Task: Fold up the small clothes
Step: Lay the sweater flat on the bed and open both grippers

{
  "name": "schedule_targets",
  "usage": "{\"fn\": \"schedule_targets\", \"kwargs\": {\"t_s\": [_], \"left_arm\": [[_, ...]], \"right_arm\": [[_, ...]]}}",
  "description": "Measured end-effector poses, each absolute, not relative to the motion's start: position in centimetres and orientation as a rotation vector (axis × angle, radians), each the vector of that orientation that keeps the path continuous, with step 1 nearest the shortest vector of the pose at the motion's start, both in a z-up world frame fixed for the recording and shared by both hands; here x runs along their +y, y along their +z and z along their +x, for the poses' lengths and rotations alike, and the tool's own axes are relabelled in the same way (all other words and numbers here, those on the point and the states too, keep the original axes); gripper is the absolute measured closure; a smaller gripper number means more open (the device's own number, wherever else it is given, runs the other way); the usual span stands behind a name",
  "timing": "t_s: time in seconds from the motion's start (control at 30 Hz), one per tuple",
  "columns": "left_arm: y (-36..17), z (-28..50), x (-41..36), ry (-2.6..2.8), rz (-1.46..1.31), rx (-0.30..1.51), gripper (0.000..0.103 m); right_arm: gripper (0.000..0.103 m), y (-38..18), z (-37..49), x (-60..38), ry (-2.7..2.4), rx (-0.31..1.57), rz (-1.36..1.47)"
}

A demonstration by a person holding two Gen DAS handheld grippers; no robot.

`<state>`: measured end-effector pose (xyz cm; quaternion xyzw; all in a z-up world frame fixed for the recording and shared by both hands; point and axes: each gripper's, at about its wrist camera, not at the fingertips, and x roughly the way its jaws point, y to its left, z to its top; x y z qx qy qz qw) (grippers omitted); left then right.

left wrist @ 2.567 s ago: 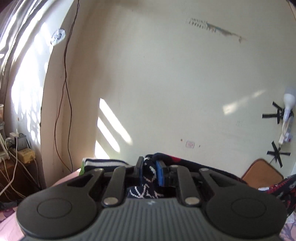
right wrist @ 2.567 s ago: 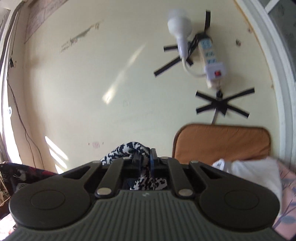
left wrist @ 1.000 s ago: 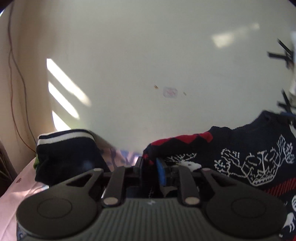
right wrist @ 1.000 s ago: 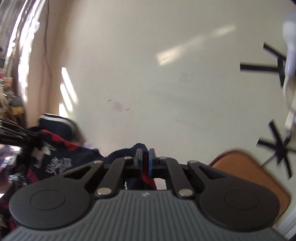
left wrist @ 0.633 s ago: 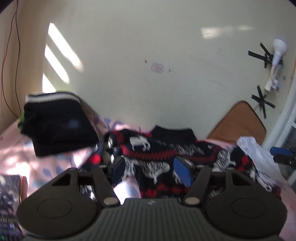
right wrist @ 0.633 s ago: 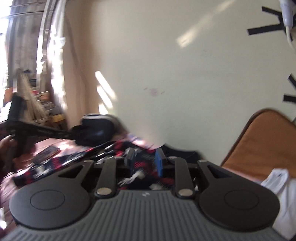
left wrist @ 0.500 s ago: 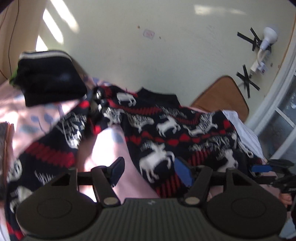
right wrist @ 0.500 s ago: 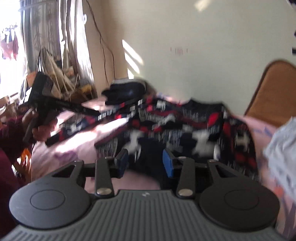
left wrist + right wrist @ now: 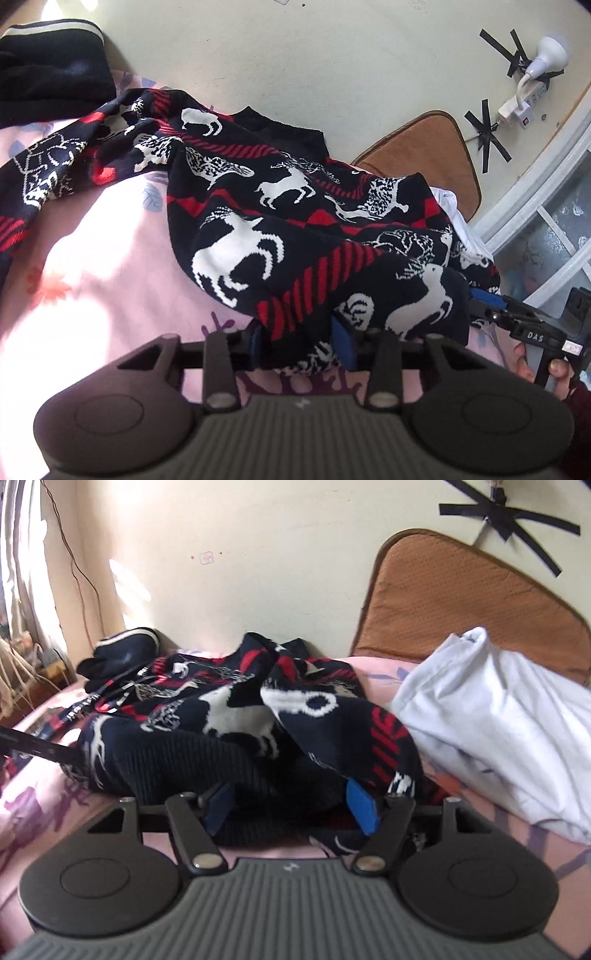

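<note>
A dark navy knit sweater (image 9: 295,229) with white deer and red stripes lies spread and rumpled on the pink floral bed sheet (image 9: 92,258). My left gripper (image 9: 301,341) is open, its blue pads on either side of the sweater's near hem. My right gripper (image 9: 291,806) is open too, with the bunched sweater (image 9: 236,734) lying between its jaws. The right gripper also shows in the left wrist view (image 9: 517,317) at the sweater's right edge.
A folded dark garment with a white stripe (image 9: 48,62) sits at the back left by the wall. A white garment (image 9: 498,716) lies to the right of the sweater. A brown cushion (image 9: 461,602) leans on the wall. A window frame (image 9: 546,206) is at right.
Both grippers held the sweater up, shut on it, then let it drop onto the bed and opened. They have since come down low to the sweater's near edge.
</note>
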<state>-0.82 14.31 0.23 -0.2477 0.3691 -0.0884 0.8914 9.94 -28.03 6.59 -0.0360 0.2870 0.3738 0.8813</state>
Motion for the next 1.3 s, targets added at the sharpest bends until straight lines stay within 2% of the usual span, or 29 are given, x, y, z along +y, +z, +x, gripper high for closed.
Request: {"fn": "schedule_targets", "kwargs": {"t_s": [0.03,0.07,0.1,0.27,0.43,0.53,0.57,0.6,0.63,0.67,0.9,1.0,1.1,1.13,1.17,1.2,1.3], "left_arm": [[0.4,-0.8,14.5,-0.184,-0.522,0.765,0.077],[0.8,-0.9,14.5,-0.185,-0.525,0.76,0.082],[1.4,-1.1,14.6,-0.187,-0.527,0.751,0.085],[6.6,-4.5,16.2,-0.153,-0.483,0.632,0.089],[11.8,-11.8,21.0,-0.102,-0.509,0.477,0.101],[13.1,-16.3,23.5,-0.026,-0.492,0.384,0.096],[13.1,-17.2,24.0,0.016,-0.484,0.368,0.085],[12.6,-17.6,24.4,0.05,-0.491,0.37,0.068],[12.0,-17.8,24.7,0.073,-0.509,0.387,0.062],[11.0,-17.5,24.8,0.081,-0.525,0.418,0.059],[4.1,-14.8,22.2,0.015,-0.497,0.675,0.055],[1.8,-13.6,21.0,-0.008,-0.511,0.752,0.055],[0.7,-12.7,20.1,-0.032,-0.523,0.76,0.058],[0.7,-12.5,19.7,-0.043,-0.521,0.762,0.06],[0.7,-12.3,19.3,-0.048,-0.516,0.765,0.078],[0.6,-12.0,19.0,-0.054,-0.517,0.782,0.095],[1.7,-12.7,19.2,-0.059,-0.513,0.784,0.097]], "right_arm": [[0.042,6.5,10.0,-27.3,0.78,0.6,-0.089],[0.079,6.4,10.0,-26.6,0.794,0.608,-0.104],[0.098,6.4,9.9,-25.7,0.821,0.63,-0.111],[0.097,10.7,5.2,-25.4,1.083,0.506,-0.07],[0.097,15.7,-1.8,-27.5,1.398,0.423,0.021],[0.096,15.6,-3.5,-28.8,1.491,0.425,0.049],[0.086,15.2,-3.2,-29.3,1.47,0.428,0.082],[0.074,14.8,-2.9,-29.5,1.405,0.432,0.103],[0.05,14.3,-2.5,-29.7,1.313,0.441,0.129],[0.046,13.7,-1.9,-29.7,1.239,0.459,0.152],[0.046,7.3,0.1,-27.0,0.962,0.696,0.018],[0.047,5.3,-0.9,-25.5,0.945,0.742,-0.004],[0.047,4.7,-2.3,-23.6,0.966,0.703,-0.016],[0.056,4.6,-2.5,-22.9,0.98,0.687,-0.034],[0.081,4.5,-2.8,-22.1,0.994,0.682,-0.064],[0.092,4.6,-3.1,-21.6,1.009,0.682,-0.086],[0.094,6.2,-2.8,-22.8,1.018,0.66,-0.047]]}}
